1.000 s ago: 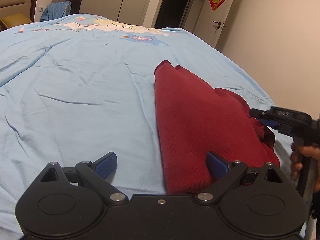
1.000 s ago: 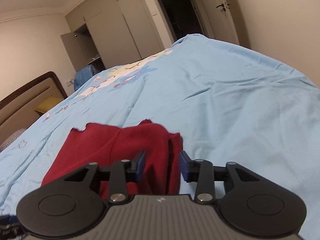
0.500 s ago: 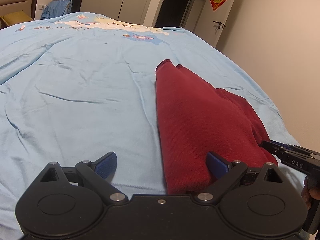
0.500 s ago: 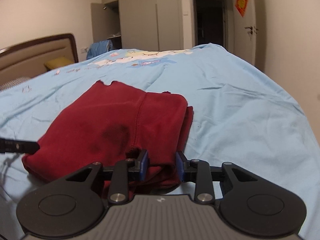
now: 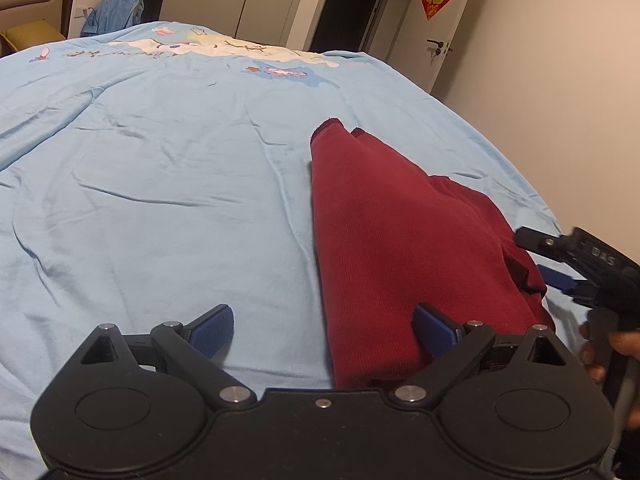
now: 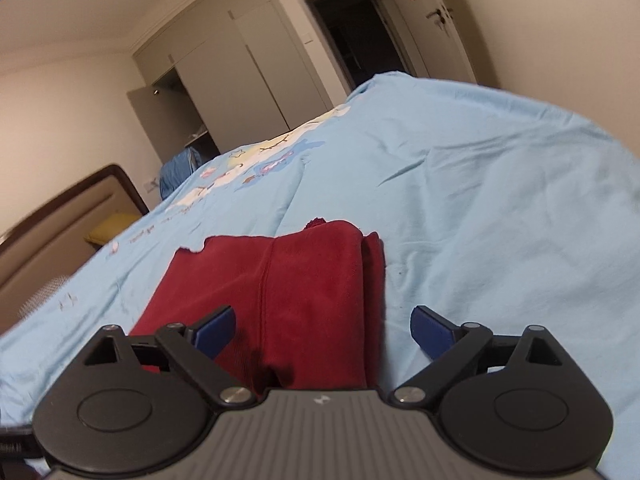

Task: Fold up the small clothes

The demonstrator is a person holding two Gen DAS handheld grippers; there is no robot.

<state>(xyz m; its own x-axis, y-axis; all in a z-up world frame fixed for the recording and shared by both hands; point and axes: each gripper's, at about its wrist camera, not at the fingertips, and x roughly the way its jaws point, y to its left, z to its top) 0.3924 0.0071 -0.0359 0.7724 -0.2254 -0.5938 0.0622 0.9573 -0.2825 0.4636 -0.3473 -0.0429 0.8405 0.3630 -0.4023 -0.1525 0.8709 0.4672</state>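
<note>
A dark red garment [image 5: 400, 240] lies folded into a long strip on the light blue bed sheet [image 5: 160, 200]. My left gripper [image 5: 324, 328] stands open at its near end, the right pad [image 5: 436, 328] over the cloth and the left pad on bare sheet. The right gripper [image 5: 548, 260], held by a hand [image 5: 600, 352], is at the garment's right edge. In the right wrist view the right gripper [image 6: 324, 330] is wide open above the garment [image 6: 288, 280], with nothing pinched between its pads.
The bed sheet [image 6: 500, 200] has a cartoon print [image 5: 224, 48] at the far end. A headboard [image 6: 60, 216] and yellow pillow [image 6: 108, 228] are beyond. Wardrobe [image 6: 240, 72], dark doorway [image 5: 348, 4] and a wall [image 5: 560, 100] close on the right.
The right gripper, nearly shut on the garment's edge before, has opened wide and let the cloth go; it also shifted and tilted up. My left gripper stays open in place.
</note>
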